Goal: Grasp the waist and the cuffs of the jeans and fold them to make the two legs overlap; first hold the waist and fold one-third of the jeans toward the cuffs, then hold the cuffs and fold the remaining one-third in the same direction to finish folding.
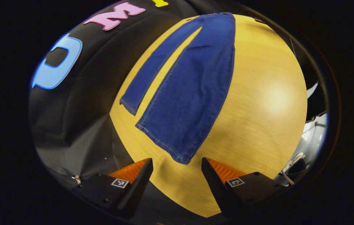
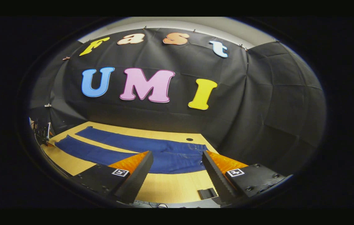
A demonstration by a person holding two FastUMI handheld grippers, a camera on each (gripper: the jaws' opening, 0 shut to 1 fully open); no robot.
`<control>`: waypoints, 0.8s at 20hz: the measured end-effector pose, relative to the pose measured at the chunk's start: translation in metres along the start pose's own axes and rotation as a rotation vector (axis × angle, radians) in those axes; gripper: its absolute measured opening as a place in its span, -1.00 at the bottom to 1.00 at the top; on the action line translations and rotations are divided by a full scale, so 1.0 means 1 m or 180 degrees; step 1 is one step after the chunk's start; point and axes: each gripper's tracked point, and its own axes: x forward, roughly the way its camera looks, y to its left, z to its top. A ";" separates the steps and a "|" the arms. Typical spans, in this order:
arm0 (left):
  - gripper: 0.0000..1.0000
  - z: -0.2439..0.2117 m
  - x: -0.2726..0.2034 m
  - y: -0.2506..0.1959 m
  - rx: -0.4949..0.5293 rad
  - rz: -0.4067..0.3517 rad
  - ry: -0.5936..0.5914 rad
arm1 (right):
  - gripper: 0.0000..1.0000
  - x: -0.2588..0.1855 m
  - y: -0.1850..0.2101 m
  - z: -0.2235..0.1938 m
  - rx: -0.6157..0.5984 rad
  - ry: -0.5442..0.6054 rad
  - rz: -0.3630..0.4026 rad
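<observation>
Blue denim with pale stitching along the seams and hems: we see the jeans [image 1: 192, 93] spread flat and unfolded across the middle of the left gripper view, the two legs parted in a narrow V with bare wood between them. The cuffs lie at lower centre, the nearer one just above our left gripper [image 1: 177, 170], whose fingers stand wide apart above the table and grip nothing. The waist sits at the top of that frame, close to the far edge of the table [image 1: 267, 103].

In the right gripper view the jeans [image 2: 170, 156] run as a low band across the lower left and centre, legs stretching toward the left edge and the waist at centre right, partly behind our right gripper [image 2: 177, 162]. Its fingers are likewise spread wide and hold nothing.

The table [image 2: 174, 187] is smooth, light yellow wood with fine grain and a bright glare patch at the right in the left gripper view, where we have broad open wood. A small round hole [image 2: 189, 139] pierces the top near the far edge, just above the waist. A small dark block [image 2: 207, 193] sits at the near edge, bottom centre. Creased black cloth [image 2: 274, 103] walls the booth behind.
</observation>
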 end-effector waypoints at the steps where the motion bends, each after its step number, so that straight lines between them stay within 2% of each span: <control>1: 0.95 0.001 0.007 -0.001 0.0072 -0.0037 0.0008 | 0.94 0.000 -0.003 -0.005 -0.0012 0.0037 -0.0028; 3: 0.95 0.011 0.015 0.002 0.0234 -0.0030 -0.0053 | 0.94 0.000 -0.008 -0.008 -0.0060 0.0048 -0.0072; 4: 0.84 0.017 0.019 0.004 0.0285 -0.0028 -0.0067 | 0.94 0.001 -0.011 -0.010 -0.0114 0.0040 -0.0091; 5: 0.84 0.019 0.024 0.004 0.0307 -0.0041 -0.0051 | 0.94 0.003 -0.012 -0.012 -0.0193 0.0031 -0.0100; 7: 0.70 0.024 0.029 0.004 0.0336 -0.0058 -0.0018 | 0.94 0.011 -0.017 -0.014 -0.0363 0.0026 -0.0115; 10: 0.17 0.024 0.037 0.003 0.0356 -0.0084 0.0054 | 0.94 0.027 -0.031 -0.013 -0.0543 -0.0039 -0.0136; 11: 0.18 0.022 0.039 0.003 0.0327 -0.0099 0.0106 | 0.94 0.036 -0.036 -0.014 -0.0602 -0.0047 -0.0146; 13: -0.33 0.020 0.045 0.003 0.0262 -0.0116 0.0197 | 0.94 0.055 -0.047 -0.016 -0.0756 -0.0044 -0.0131; 14: -0.75 0.022 0.047 0.005 0.0241 -0.0113 0.0198 | 0.94 0.065 -0.053 -0.017 -0.0877 -0.0048 -0.0118; 15: -0.69 0.023 0.050 0.007 0.0206 -0.0096 0.0205 | 0.94 0.074 -0.060 -0.020 -0.1030 -0.0048 -0.0084; 16: -0.81 0.025 0.049 0.007 0.0171 -0.0089 0.0199 | 0.94 0.083 -0.065 -0.023 -0.1211 -0.0048 -0.0020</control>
